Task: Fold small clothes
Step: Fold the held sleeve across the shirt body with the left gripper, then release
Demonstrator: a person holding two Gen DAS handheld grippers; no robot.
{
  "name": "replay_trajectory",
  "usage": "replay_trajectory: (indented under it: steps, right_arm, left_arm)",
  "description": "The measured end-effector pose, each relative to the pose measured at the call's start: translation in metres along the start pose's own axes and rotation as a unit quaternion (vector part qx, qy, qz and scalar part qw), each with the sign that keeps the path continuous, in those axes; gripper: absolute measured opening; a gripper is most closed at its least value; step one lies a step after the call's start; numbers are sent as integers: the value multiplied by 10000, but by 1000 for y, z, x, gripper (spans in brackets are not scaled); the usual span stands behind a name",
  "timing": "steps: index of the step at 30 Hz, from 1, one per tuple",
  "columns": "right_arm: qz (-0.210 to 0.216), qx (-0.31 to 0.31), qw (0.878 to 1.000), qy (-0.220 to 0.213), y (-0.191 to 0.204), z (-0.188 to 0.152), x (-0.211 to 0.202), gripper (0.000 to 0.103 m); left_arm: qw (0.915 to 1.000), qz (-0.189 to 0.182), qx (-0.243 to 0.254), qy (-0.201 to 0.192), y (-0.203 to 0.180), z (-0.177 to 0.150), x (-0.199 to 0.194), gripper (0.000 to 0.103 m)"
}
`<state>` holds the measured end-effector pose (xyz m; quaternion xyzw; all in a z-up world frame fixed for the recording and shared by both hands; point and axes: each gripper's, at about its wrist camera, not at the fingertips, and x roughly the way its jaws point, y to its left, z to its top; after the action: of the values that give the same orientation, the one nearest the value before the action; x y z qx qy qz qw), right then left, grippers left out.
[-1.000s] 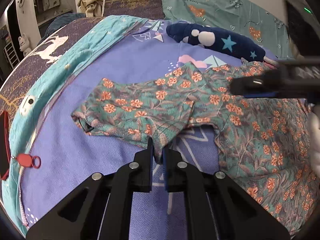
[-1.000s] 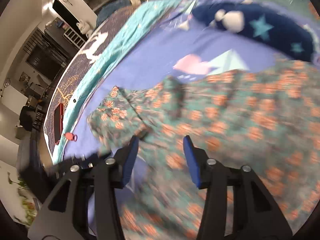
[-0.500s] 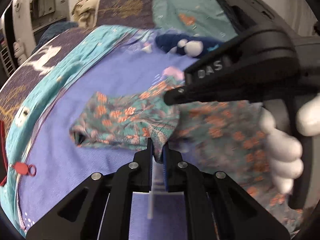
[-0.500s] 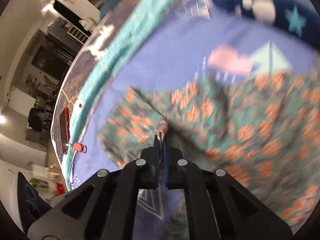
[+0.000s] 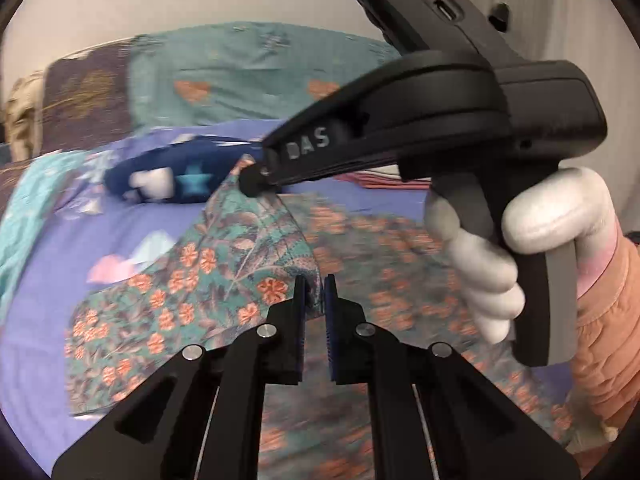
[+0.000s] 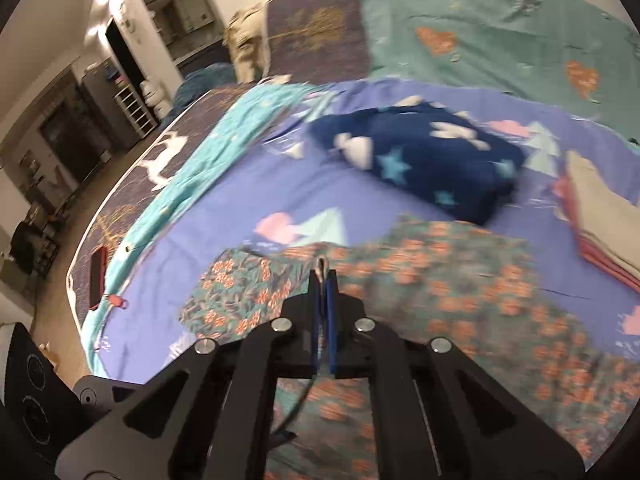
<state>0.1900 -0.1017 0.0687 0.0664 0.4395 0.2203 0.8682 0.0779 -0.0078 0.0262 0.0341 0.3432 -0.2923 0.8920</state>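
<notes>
While both grippers clamp the floral garment (image 5: 224, 280) above the bed (image 6: 240, 184), the likeliest fault is a lost or uneven pinch. The left gripper (image 5: 315, 292) holds a narrow ridge of cloth near its fingertips; a sideways tug could pull that ridge free and drop the fold. The right gripper (image 6: 323, 280) has just closed, its jaws together on a small loop of hem that pokes out past the tips, so little cloth sits between the pads and a quick lift may slip it. If one hand travels further than the other, the fold line will probably skew. The raised cloth could also drag across the navy star blanket (image 6: 424, 160) or the folded stack (image 6: 600, 216) lying near it.

Garment position: it lies spread on the purple sheet, mostly flat to the left and below both grippers, and rises in a tent to each pinch. In the left view the cloth runs up from the left fingertips to the right gripper's tips, held by a white-gloved hand (image 5: 520, 248).
</notes>
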Motion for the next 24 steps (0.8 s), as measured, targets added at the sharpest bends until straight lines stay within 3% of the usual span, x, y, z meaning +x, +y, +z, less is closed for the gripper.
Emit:
replay_trajectory:
  steps: [8,17,24]
  right_arm:
    - [-434,417,9979,-226,-86,-27,-34,3]
    - [-572,738,9954,-236,-142,-54,-37,3]
    - [-581,1143,9916,-163,-169,-73,-35,3]
  left_arm:
    - [9982,-432,253,339,-77,13,58,8]
    - [9959,-529,154,714,-98,14,108,8]
    - [9942,-726,216,758,-103,10,110,8]
